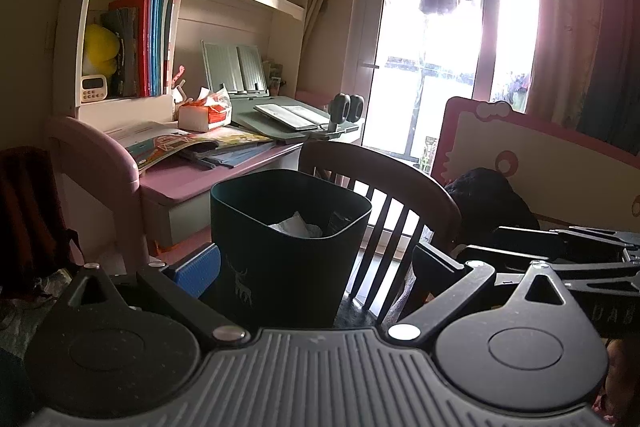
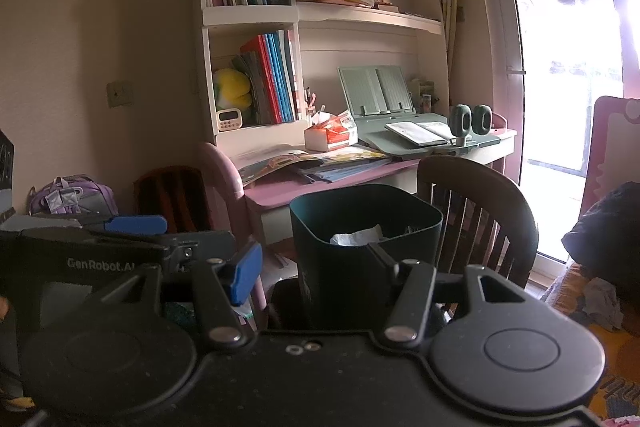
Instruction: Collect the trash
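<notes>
A dark green waste bin point(image 1: 288, 267) point(image 2: 360, 267) stands close in front of both grippers, with crumpled white paper point(image 1: 296, 227) point(image 2: 356, 237) and some dark scraps inside. My left gripper point(image 1: 312, 263) is open wide around the bin. Its blue pad point(image 1: 196, 275) is at the bin's left side, and its other finger stands off to the right. My right gripper point(image 2: 310, 257) is open too, with its right finger in front of the bin's near wall and its blue pad point(image 2: 244, 275) left of the bin. What the bin rests on is hidden.
Behind the bin are a dark wooden chair point(image 1: 400, 187) point(image 2: 480, 203) and a pink desk point(image 1: 180, 179) with books, a tissue box point(image 2: 332, 137) and a reading stand. A bookshelf rises above. A glass door point(image 1: 432, 67) and a pink headboard point(image 1: 540, 155) lie to the right, a purple backpack point(image 2: 72, 195) to the left.
</notes>
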`<state>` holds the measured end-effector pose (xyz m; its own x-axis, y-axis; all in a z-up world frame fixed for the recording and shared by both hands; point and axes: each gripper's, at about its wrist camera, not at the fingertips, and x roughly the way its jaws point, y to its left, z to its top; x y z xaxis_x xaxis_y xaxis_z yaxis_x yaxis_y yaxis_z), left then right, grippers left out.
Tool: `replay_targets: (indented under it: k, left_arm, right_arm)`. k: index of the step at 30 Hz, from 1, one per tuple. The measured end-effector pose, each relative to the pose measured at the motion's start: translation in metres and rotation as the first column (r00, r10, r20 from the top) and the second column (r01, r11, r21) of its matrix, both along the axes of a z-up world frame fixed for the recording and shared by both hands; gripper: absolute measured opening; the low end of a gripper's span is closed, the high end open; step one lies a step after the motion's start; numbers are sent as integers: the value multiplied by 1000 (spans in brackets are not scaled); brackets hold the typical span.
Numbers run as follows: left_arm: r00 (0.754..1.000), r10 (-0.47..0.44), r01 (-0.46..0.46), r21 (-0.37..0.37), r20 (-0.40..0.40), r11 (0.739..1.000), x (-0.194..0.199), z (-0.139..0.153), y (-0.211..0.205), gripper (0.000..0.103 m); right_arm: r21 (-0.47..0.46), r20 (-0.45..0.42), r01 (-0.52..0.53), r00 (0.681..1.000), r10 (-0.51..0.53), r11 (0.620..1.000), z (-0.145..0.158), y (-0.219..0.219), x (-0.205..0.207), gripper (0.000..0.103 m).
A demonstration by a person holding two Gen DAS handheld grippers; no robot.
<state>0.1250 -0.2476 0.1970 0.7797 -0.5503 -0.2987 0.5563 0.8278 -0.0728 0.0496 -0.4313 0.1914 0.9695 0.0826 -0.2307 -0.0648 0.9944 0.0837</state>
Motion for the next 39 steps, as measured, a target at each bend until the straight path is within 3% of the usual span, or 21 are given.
replay_targets:
  k: [14,31,39]
  left_arm:
    - [999,2,-1,-8,34,1000,-18,5,0,103]
    - [999,-32,32,-20,-13,999,-19,1,4,103]
    - [1000,-20,20,3,-16,1000,-17,-11,-2,103]
  right_arm:
    - [28,10,5,1000,-5,1000,-2,-2,-11,56]
    - [14,17,16,1000,-16,1000,-3,4,-21,57]
    - [2,-20,54,998,-54,999,-12,6,-21,57]
